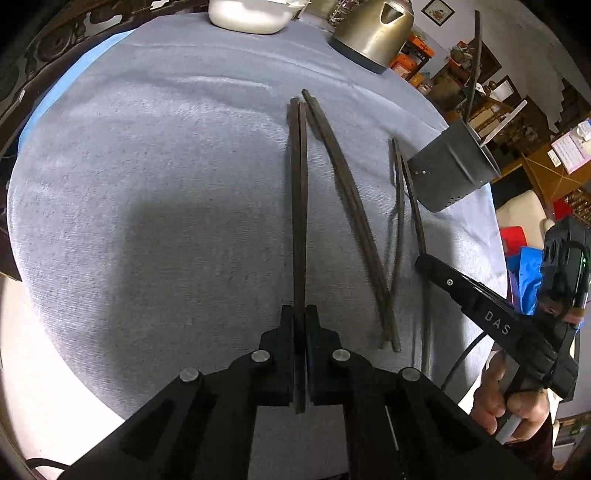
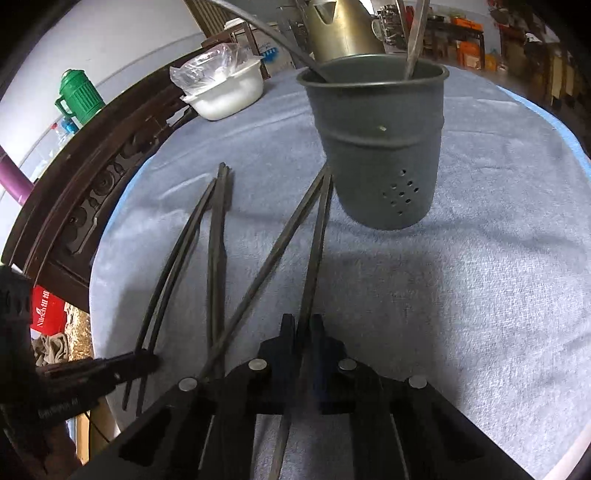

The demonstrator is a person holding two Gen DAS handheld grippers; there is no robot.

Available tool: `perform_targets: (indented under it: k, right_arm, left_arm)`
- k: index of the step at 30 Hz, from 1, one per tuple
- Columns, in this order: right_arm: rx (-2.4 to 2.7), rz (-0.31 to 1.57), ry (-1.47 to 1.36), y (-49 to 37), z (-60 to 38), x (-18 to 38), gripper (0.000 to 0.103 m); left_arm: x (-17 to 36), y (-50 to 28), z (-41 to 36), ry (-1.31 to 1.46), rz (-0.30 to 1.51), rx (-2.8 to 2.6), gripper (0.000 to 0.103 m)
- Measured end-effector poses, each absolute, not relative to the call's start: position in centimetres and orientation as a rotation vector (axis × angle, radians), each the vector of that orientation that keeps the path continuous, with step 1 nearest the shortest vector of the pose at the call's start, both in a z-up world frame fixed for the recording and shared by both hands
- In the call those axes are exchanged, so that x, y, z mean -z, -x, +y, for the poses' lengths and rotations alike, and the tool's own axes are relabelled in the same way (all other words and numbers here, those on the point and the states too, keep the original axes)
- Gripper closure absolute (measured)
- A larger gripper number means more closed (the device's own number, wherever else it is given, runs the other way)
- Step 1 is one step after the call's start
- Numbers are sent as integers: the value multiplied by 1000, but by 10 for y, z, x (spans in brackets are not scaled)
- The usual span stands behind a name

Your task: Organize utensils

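Note:
Dark chopsticks lie on a grey-blue towel (image 1: 166, 166). My left gripper (image 1: 300, 314) is shut on a pair of chopsticks (image 1: 298, 192) that points away from it. A second pair (image 1: 347, 206) lies loose just to their right. My right gripper (image 2: 303, 321) is shut on a single chopstick (image 2: 314, 251), whose far tip reaches the foot of the grey perforated utensil holder (image 2: 376, 147). Another loose chopstick (image 2: 266, 273) crosses under it. The holder stands upright with a few utensils in it. In the right wrist view the left gripper (image 2: 149, 360) shows at the lower left.
A metal kettle (image 1: 373, 33) and a white tub (image 2: 225, 96) with a plastic bag stand at the far edge of the towel. A carved dark wooden table rim (image 2: 85, 192) runs along the left. A green jug (image 2: 79, 94) stands beyond it.

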State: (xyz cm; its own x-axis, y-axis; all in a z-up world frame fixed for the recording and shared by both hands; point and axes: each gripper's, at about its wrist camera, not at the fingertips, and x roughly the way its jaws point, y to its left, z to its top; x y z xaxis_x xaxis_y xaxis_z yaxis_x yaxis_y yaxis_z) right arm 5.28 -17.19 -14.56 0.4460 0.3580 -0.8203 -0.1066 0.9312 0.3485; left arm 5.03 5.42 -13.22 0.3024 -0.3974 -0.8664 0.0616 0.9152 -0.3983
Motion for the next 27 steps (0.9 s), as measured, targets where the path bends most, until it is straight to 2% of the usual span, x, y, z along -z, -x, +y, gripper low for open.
perform_targets:
  k: [11, 19, 25, 27]
  right_arm:
    - [-354, 1016, -371, -39, -193, 131, 96]
    - [-321, 1045, -426, -49, -205, 130, 94]
    - [-355, 1062, -387, -59, -187, 127, 94]
    - [-360, 1067, -384, -63, -182, 128, 91]
  left_arm:
    - [129, -48, 95, 349, 1224, 211, 95]
    - [126, -45, 129, 384, 1224, 178, 91]
    - [124, -69, 107, 357, 1203, 176, 89]
    - [119, -78, 105, 338, 1192, 183, 84]
